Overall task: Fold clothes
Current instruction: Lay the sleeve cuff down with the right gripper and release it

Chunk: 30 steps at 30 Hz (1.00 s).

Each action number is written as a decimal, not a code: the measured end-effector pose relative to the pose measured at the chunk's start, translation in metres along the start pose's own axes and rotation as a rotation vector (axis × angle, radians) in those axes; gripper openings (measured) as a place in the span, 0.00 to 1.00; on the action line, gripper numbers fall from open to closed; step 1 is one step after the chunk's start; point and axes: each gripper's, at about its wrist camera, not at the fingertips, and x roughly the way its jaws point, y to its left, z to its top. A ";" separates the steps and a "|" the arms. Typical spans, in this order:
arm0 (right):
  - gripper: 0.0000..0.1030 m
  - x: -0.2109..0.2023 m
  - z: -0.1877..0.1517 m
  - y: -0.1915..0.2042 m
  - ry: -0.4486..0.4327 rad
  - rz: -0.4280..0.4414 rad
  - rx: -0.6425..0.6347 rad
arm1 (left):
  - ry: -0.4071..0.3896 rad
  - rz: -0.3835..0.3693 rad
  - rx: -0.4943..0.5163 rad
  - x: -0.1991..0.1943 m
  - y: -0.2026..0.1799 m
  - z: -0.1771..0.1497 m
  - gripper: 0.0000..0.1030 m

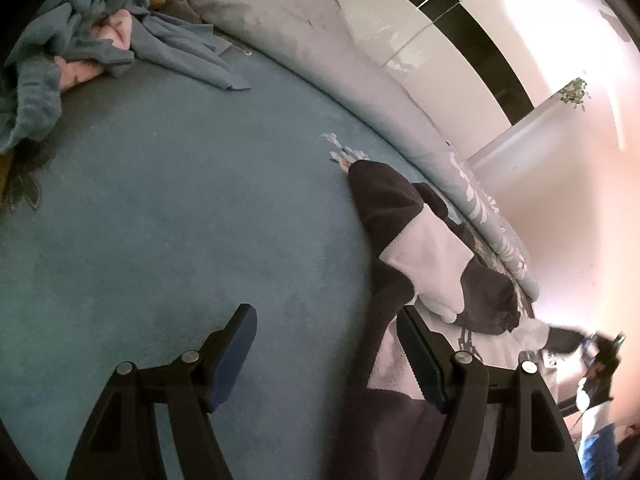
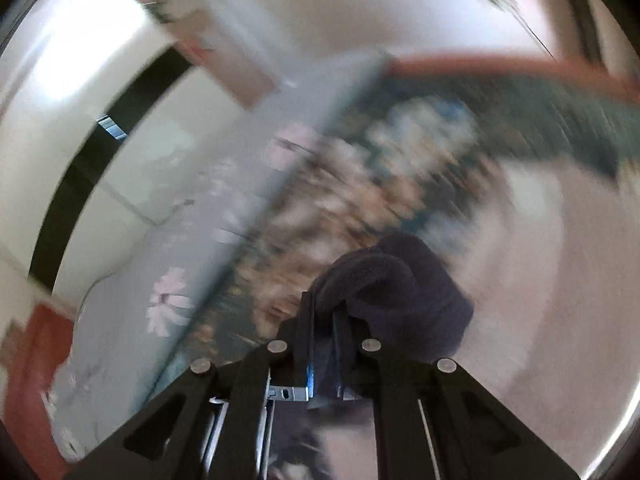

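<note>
Dark fleece, black with pale grey panels, is bunched between the closed fingers of the right gripper (image 2: 324, 312); that view is smeared by motion, so how much cloth it holds I cannot tell; the left gripper (image 1: 326, 354) stands wide with nothing between its blue pads, low over the teal bed cover (image 1: 160, 208). The garment (image 1: 416, 248) lies just to the right of the left gripper, its right finger over the near edge of the cloth, its long axis running away from that gripper toward the rolled grey duvet (image 1: 328, 56); the left gripper seems the nearer to the free end. Far off at the upper left sits a heap of blue-grey clothes (image 1: 80, 40) with something pink in it. No writing or label can be read.
</note>
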 end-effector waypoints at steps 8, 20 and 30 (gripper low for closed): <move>0.08 -0.010 -0.024 0.196 -0.054 0.171 -0.580 | -0.024 -0.007 -0.011 -0.008 0.002 0.004 0.74; 0.08 0.042 -0.283 0.348 0.349 0.484 -0.994 | -0.069 -0.043 -0.037 -0.029 0.007 0.010 0.74; 0.08 0.067 -0.366 0.333 0.461 0.474 -0.977 | -0.048 -0.048 -0.004 -0.028 -0.002 0.008 0.74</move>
